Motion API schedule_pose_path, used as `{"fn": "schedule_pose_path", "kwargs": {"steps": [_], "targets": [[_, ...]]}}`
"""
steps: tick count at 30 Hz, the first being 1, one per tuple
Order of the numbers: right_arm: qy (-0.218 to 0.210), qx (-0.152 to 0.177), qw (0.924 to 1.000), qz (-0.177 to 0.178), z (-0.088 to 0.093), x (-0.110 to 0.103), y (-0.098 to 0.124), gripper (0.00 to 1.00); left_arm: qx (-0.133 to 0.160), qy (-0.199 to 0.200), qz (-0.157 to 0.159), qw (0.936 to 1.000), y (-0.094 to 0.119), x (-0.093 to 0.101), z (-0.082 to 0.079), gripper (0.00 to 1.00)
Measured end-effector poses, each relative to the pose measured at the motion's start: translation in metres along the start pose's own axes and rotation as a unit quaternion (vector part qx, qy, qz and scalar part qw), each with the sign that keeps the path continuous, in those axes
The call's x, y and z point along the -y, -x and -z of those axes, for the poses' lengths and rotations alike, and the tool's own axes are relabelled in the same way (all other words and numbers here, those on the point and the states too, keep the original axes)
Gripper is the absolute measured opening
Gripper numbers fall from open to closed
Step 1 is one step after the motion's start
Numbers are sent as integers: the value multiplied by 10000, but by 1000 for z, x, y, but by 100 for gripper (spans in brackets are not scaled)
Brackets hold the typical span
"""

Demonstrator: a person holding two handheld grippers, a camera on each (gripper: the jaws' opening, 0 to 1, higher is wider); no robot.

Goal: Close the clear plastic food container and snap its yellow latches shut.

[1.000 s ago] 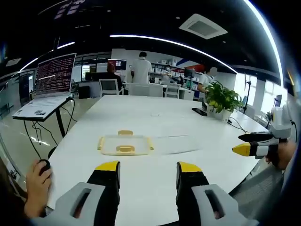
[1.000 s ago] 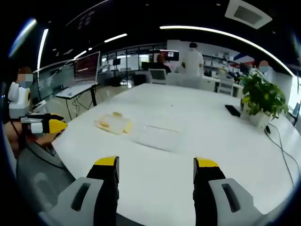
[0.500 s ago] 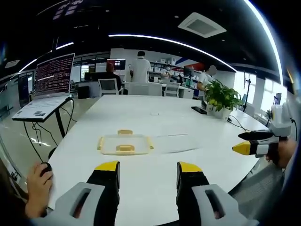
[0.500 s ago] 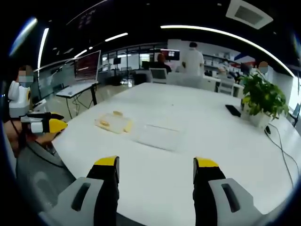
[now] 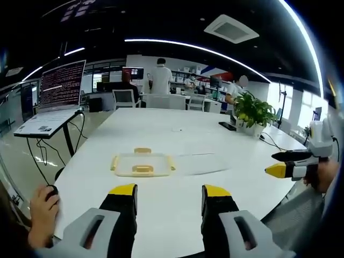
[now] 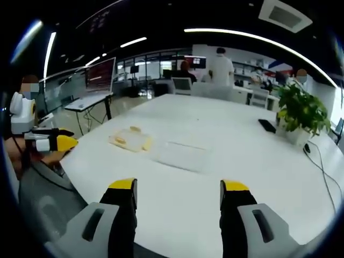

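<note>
While both tongs stay apart, the container seemingly hasn't moved.

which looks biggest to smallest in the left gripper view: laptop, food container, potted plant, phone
1. laptop
2. food container
3. potted plant, close to the container in apparent size, so that order is unsure
4. phone

The container sits nearest the camera, so this reflects apparent size only.

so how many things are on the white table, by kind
container: 1
clear lid: 1
potted plant: 1
dark phone: 1
total: 4
</note>
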State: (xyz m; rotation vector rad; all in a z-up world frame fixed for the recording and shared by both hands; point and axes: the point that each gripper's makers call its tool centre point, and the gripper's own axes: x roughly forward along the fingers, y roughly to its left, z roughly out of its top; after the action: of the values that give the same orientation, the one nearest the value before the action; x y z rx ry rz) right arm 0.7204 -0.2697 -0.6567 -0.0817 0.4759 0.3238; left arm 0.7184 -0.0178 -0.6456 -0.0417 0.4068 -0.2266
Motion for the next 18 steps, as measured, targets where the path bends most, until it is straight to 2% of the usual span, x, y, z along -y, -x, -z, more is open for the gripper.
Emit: {"fn": "schedule_pose_path", "kwargs": {"steps": [18], "targets": [[43, -36, 10000, -7, 1, 0, 0, 58, -15, -41, 13, 10000, 0, 1, 1, 43]]}}
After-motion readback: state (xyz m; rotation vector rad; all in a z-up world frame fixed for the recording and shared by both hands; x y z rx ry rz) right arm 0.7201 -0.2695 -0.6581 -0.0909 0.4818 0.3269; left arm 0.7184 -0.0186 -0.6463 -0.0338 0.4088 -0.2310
